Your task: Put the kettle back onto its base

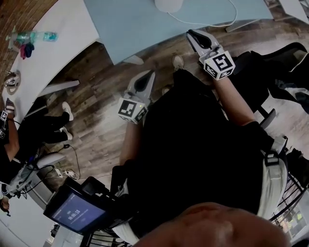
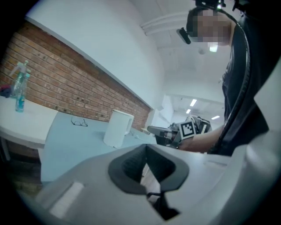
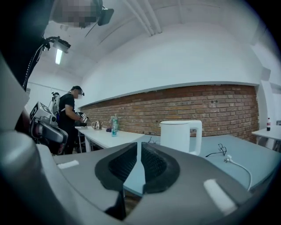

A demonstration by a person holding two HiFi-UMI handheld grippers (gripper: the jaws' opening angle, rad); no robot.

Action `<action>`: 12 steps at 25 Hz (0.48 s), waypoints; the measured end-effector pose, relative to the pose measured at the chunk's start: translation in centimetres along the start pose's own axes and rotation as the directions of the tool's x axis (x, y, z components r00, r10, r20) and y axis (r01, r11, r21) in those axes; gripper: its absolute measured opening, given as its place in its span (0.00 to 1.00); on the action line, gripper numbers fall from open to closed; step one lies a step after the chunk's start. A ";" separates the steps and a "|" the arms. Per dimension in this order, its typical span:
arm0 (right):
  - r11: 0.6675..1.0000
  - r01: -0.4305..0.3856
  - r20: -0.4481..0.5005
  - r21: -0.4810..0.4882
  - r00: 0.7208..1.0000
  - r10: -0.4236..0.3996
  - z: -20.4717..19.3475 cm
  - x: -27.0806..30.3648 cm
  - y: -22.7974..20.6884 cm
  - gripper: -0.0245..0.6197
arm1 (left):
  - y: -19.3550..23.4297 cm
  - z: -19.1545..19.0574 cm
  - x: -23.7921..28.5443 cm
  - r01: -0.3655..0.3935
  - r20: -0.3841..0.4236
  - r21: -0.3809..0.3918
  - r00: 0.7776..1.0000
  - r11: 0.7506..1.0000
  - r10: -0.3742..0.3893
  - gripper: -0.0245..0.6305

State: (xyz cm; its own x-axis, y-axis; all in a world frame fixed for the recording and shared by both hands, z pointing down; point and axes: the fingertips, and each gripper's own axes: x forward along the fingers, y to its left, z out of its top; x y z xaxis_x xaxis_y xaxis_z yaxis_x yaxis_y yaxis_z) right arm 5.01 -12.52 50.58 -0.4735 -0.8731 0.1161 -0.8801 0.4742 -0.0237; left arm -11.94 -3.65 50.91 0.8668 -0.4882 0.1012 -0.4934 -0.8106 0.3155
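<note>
A white kettle [image 3: 180, 135] with a handle on its right stands upright on the pale blue table [image 1: 145, 24]; it also shows as the kettle [image 2: 119, 127] and the kettle [image 1: 169, 4] at the table's far edge. I see no separate base. A white cable [image 1: 227, 21] runs beside it and ends in a plug [image 3: 227, 159]. My left gripper [image 1: 151, 73] hangs over the wooden floor, short of the table, shut and empty [image 2: 146, 154]. My right gripper [image 1: 190, 34] is at the table's near edge, pointing level at the kettle, its pads [image 3: 151, 165] a thin slit apart with nothing between.
Glasses [image 3: 221, 149] lie on the blue table. A white table [image 1: 53, 53] at the left carries a bottle [image 1: 34, 36] and a metal kettle [image 3: 97, 125]. Another person [image 3: 68, 118] stands there. A dark chair [image 1: 285, 62] is at the right and a screen [image 1: 72, 212] at the lower left.
</note>
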 end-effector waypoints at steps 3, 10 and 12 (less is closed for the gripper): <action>1.000 0.004 0.004 0.000 1.000 -0.004 0.4 -2.5 1.4 0.05 | -1.9 -0.3 -0.3 0.036 -0.009 0.008 0.999 0.999 -0.036 0.04; 0.998 -0.065 0.025 -0.006 0.998 0.065 1.2 -5.4 4.6 0.04 | -3.2 0.6 -0.5 0.045 0.011 0.044 0.999 0.998 -0.046 0.04; 0.995 -0.101 0.035 -0.015 0.994 0.101 1.5 -6.0 5.4 0.04 | -3.7 1.2 -0.1 0.051 0.023 0.060 0.998 0.997 -0.052 0.04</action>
State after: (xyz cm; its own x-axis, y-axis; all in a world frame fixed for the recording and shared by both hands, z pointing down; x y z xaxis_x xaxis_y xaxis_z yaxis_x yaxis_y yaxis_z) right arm 3.07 -4.90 48.22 -0.5611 -0.8241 0.0780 -0.8273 0.5614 -0.0209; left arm -10.23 -0.97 48.62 0.8894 -0.4527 0.0630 -0.4524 -0.8522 0.2628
